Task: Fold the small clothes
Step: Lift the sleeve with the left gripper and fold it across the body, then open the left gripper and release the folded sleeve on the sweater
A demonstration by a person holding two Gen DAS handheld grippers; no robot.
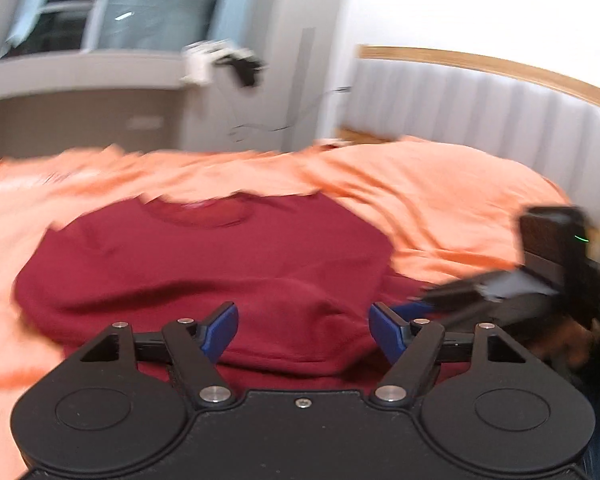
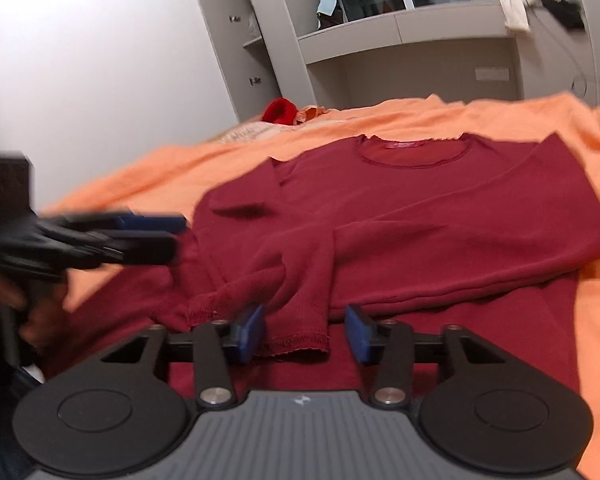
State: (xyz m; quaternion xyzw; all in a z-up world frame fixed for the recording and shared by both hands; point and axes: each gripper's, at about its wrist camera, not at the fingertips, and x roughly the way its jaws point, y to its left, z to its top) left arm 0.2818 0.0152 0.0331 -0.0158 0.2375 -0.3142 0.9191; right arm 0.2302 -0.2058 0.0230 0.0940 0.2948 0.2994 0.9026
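Observation:
A dark red knitted sweater (image 2: pixel 440 208) lies flat on an orange bedspread (image 2: pixel 380 120), neck away from me, both sleeves laid across its body. My right gripper (image 2: pixel 305 334) hovers low over the near hem. One sleeve cuff (image 2: pixel 296 346) lies between its blue pads (image 2: pixel 250 334); a gap shows beside the right pad, so it is open. My left gripper (image 1: pixel 304 332) stands open over the sweater (image 1: pixel 220 264) with nothing between its pads. Each gripper shows blurred in the other's view: the left gripper (image 2: pixel 156 236) at the left, the right gripper (image 1: pixel 440 296) at the right.
A padded headboard (image 1: pixel 480 96) with a wooden rim bounds the bed on one side. Grey cupboards and a window ledge (image 2: pixel 400 28) stand beyond the far edge. A bright red cloth (image 2: pixel 278 111) sits at the back of the bed. A person's hand (image 2: pixel 4 292) holds the left gripper.

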